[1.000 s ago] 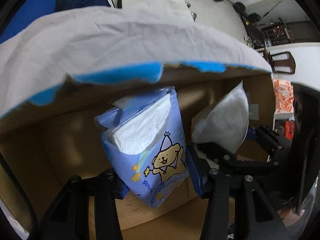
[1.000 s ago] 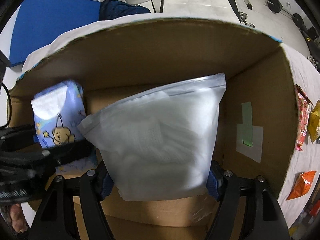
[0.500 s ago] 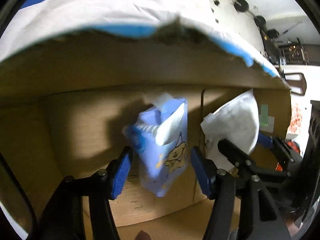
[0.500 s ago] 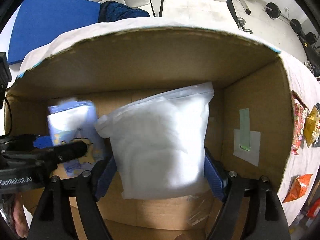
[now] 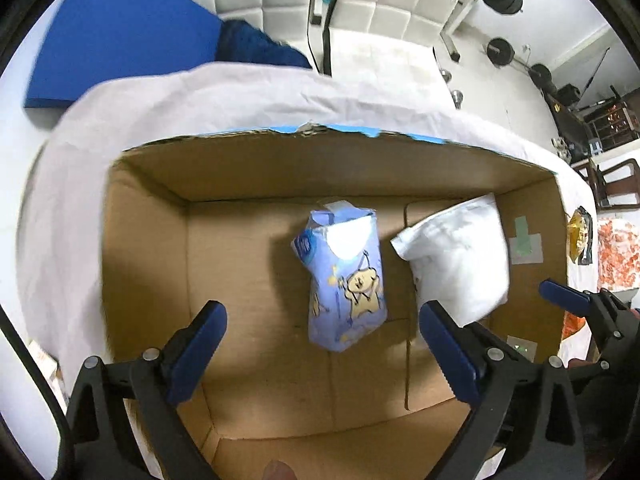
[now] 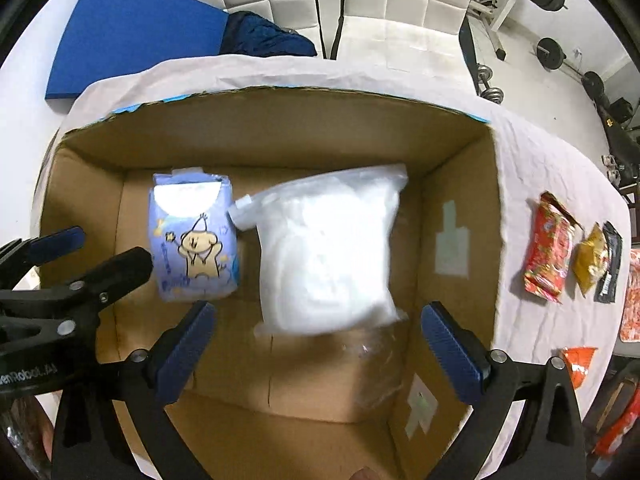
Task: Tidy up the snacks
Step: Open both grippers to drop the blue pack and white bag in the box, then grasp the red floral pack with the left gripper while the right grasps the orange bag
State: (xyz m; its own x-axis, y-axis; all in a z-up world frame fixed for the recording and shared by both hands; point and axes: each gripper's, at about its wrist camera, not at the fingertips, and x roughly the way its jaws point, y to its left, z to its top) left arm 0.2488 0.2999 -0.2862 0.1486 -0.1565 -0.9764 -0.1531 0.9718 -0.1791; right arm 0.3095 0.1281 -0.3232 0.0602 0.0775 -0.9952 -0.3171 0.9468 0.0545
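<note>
In the cardboard box (image 6: 460, 168), blue tissue pack (image 6: 194, 236) lies lengthwise toward the far wall; both grippers spread, just opened.

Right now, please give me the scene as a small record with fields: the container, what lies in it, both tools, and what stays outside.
container: open cardboard box on a white cloth
in box, left: blue tissue pack with cartoon print
in box, right: white plastic bag, beside the pack
left tool: open, jaws just widened, nothing between the pads
right tool: open, jaws just widened, clear of the bag
outside box: snack packets on the cloth, right of the box
</note>
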